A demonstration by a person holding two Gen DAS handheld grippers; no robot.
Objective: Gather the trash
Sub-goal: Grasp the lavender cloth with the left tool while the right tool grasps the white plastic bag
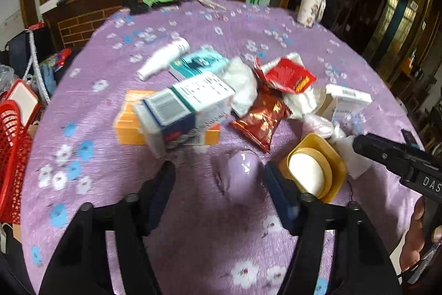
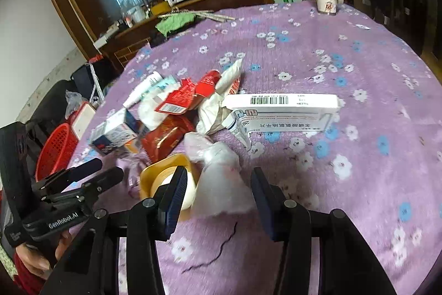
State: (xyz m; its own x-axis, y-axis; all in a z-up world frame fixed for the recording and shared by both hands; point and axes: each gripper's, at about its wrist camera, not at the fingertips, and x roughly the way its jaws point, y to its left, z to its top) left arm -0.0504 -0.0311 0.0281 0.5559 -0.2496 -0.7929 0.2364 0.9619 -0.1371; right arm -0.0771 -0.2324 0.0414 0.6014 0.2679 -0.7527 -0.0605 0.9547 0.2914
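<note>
basket (image 1: pixel 12 145): red, left of table, cut off; can't see inside
trash (image 1: pixel 221 98): boxes, wrappers, bottle piled mid table, blurry
tray (image 1: pixel 335 165): yellow, white round thing in it
L gripper (image 1: pixel 219 173): jaws apart, nothing in them, over purple lump
R gripper (image 2: pixel 218 184): jaws apart, white bag (image 2: pixel 221 179) between, not squeezed

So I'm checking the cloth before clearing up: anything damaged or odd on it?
Yes: a dark wavy mark, perhaps a thread or a tear, lies on the purple tablecloth just before the crumpled white bag. A shiny bulge also rises from the cloth.
</note>
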